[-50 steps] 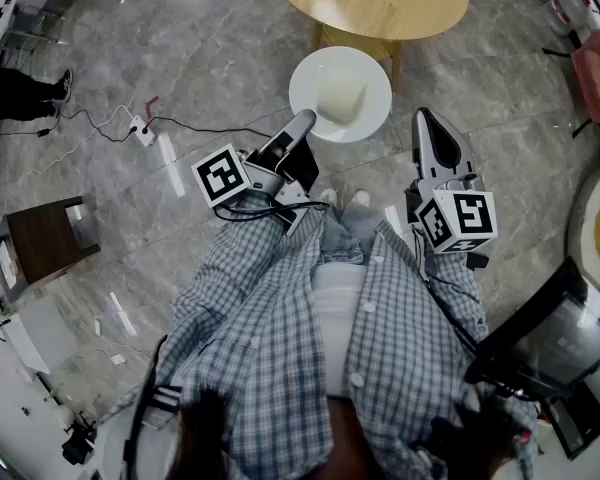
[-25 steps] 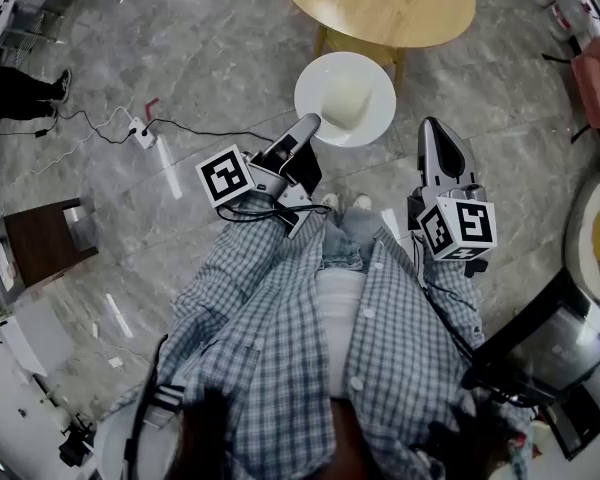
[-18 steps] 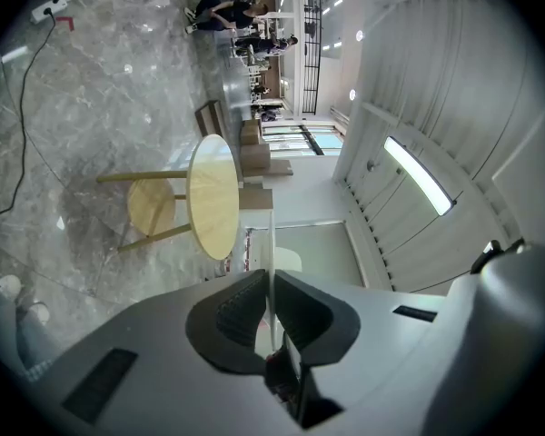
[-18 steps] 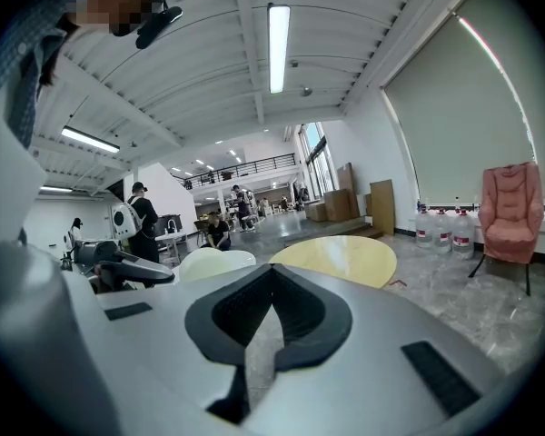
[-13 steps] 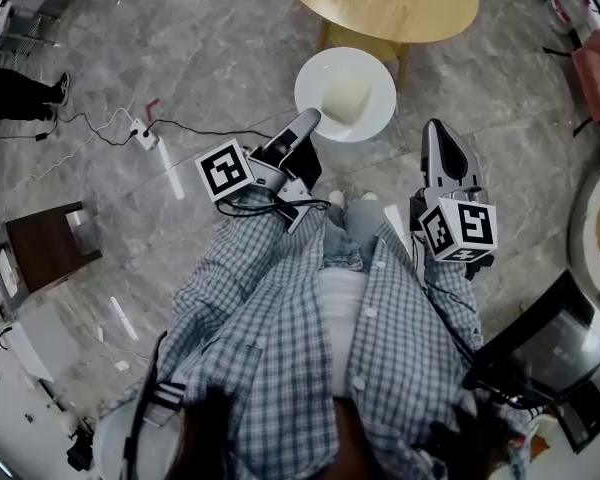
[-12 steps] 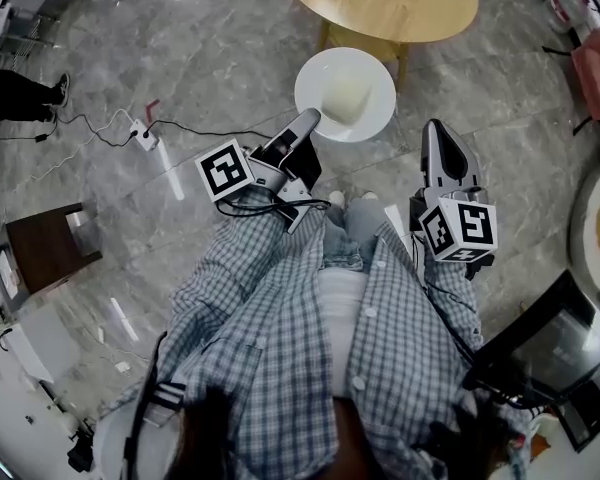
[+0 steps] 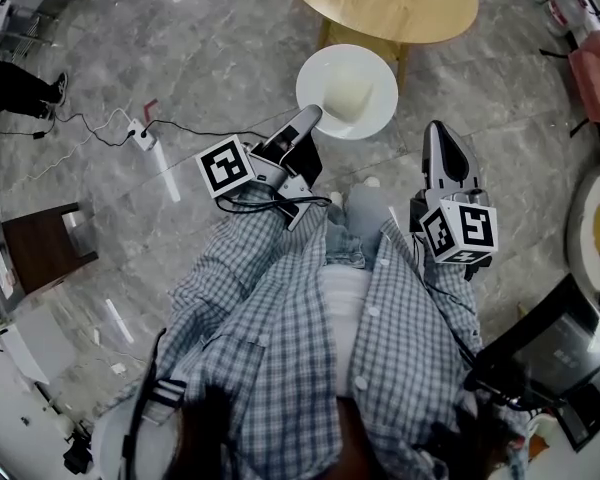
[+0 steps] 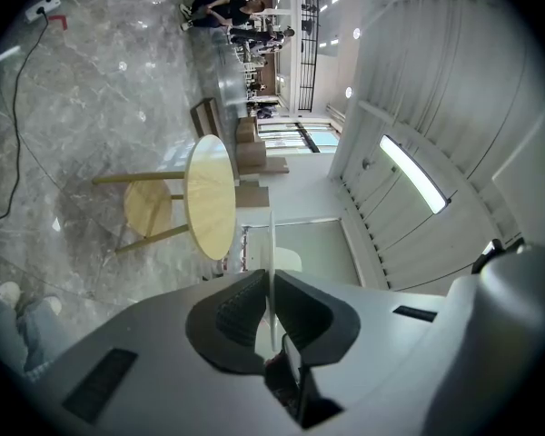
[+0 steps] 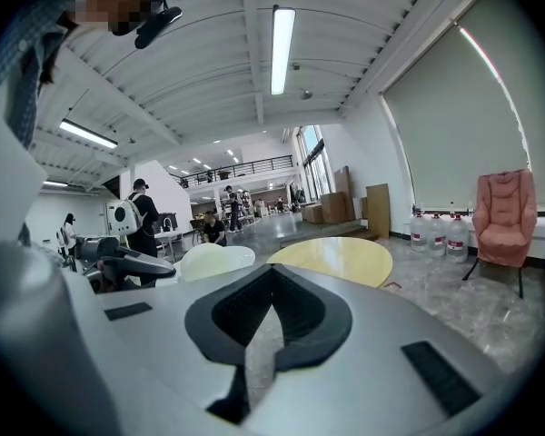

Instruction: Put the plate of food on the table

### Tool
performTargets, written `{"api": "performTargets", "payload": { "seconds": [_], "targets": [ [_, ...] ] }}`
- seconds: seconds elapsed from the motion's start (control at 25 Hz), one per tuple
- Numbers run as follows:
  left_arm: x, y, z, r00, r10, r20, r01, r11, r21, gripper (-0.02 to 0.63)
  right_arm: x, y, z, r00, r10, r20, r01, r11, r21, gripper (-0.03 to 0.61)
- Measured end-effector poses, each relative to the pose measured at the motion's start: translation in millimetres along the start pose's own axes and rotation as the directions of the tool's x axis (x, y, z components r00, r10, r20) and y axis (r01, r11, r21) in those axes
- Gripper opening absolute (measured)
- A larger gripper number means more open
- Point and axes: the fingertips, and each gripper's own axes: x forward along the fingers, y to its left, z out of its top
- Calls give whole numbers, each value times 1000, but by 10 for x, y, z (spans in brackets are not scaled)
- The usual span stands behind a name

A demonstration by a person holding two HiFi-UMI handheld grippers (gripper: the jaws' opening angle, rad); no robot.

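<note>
Pinching the near rim of the white plate (image 7: 375, 108), our left gripper (image 7: 308, 121) is clamped on that thin edge and carries the plate over the floor (image 7: 180, 48), just short of the round wooden table (image 7: 380, 3), with a pale block of food (image 7: 347, 96) sitting in the middle. We judge the plate stiff, smooth, breakable and front-heavy from a one-edge hold, so it needs to stay level or the loose food slides; a deep bite on the rim is the place to grip. Our right gripper (image 7: 443, 138) is closed with nothing between its jaws, well apart from the plate.
</note>
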Motion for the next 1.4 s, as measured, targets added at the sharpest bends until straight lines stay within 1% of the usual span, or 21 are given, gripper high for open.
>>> {"api": "performTargets", "payload": {
  "seconds": [0.32, 0.6, 0.84, 1.16, 1.32, 1.4],
  "targets": [
    [7, 79, -41, 1000, 18, -4, -18, 1000, -12, 21, -40, -137, -132, 999, -23, -22, 24, 999, 37, 6],
    [-45, 112, 12, 1000, 16, 13, -16, 1000, -17, 21, 70, -57, -107, 1000, 3, -28, -3, 1000, 26, 6],
    [538, 194, 85, 999, 28, 34, -27, 999, -22, 21, 501, -548, -40, 998, 41, -47, -40, 999, 25, 6],
    [646, 11, 154, 998, 25, 62, -24, 1000, -10, 21, 708, -566, 232, 996, 89, -32, -89, 996, 5, 6],
    [1009, 27, 250, 996, 24, 91, -23, 1000, -11, 21, 989, -842, 302, 992, 118, -35, -117, 993, 18, 6],
    [1108, 18, 278, 995, 27, 101, -25, 1000, -16, 21, 1060, -921, 335, 991, 125, -39, -124, 992, 20, 6]
  ]
}}
